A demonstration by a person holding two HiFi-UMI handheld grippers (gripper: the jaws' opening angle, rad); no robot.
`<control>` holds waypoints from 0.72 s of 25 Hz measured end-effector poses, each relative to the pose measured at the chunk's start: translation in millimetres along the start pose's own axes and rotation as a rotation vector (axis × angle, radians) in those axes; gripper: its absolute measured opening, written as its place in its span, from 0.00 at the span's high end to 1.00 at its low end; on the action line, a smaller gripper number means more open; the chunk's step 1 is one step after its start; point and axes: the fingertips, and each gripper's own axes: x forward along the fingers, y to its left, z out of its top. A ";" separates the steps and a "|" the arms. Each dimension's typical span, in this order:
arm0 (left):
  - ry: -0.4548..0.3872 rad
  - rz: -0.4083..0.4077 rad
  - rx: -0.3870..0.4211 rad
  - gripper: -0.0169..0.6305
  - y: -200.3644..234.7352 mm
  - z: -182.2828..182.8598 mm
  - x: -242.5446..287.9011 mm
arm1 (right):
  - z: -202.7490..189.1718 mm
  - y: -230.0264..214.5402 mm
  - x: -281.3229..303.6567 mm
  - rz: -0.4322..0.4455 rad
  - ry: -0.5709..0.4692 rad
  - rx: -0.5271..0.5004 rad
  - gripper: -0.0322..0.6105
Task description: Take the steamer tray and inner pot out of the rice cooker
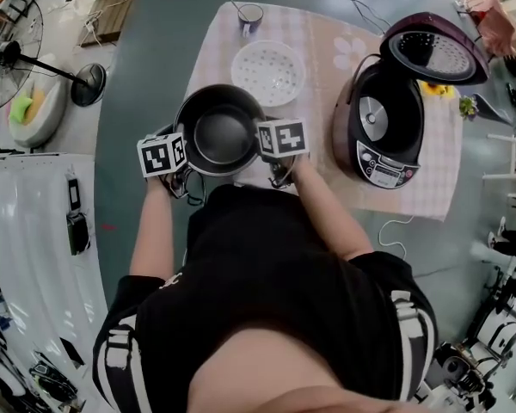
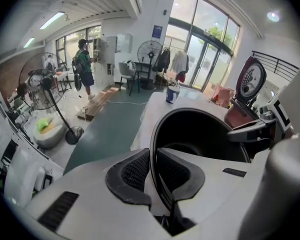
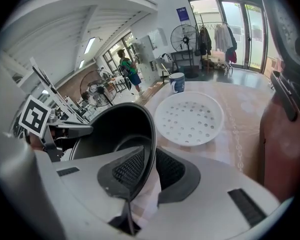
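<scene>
Inner pot (image 1: pixel 221 134): dark, round, glossy.

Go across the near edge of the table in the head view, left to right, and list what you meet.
left tool → inner pot → right tool → rice cooker. The steamer tray and cup overlap the pot's span, so they are omitted.

Inner pot (image 1: pixel 221 136) and steamer tray (image 1: pixel 267 71) both out of the open rice cooker (image 1: pixel 387 127).
From the head view, the dark, round pot is upright and empty at centre frame, by the near edge of the table (image 1: pixel 327 41). The white, perforated tray lies flat just above it in the frame, close but not touching. The maroon cooker stands at right, well apart, with its lid (image 1: pixel 437 52) tipped back.
</scene>
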 end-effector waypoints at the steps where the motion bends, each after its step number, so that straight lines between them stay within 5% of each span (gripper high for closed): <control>1: -0.010 0.011 0.010 0.92 0.1 2.5 -1.6 | 1.5 -0.9 -2.3 -0.003 -0.007 0.001 0.87; 7: -0.177 0.043 0.094 0.92 -12.8 53.0 -28.1 | 41.9 -3.4 -40.2 -0.001 -0.180 0.001 0.87; 18: -0.663 -0.039 0.304 0.92 -138.1 187.9 -108.1 | 139.8 -49.9 -219.8 -0.159 -0.877 -0.075 0.87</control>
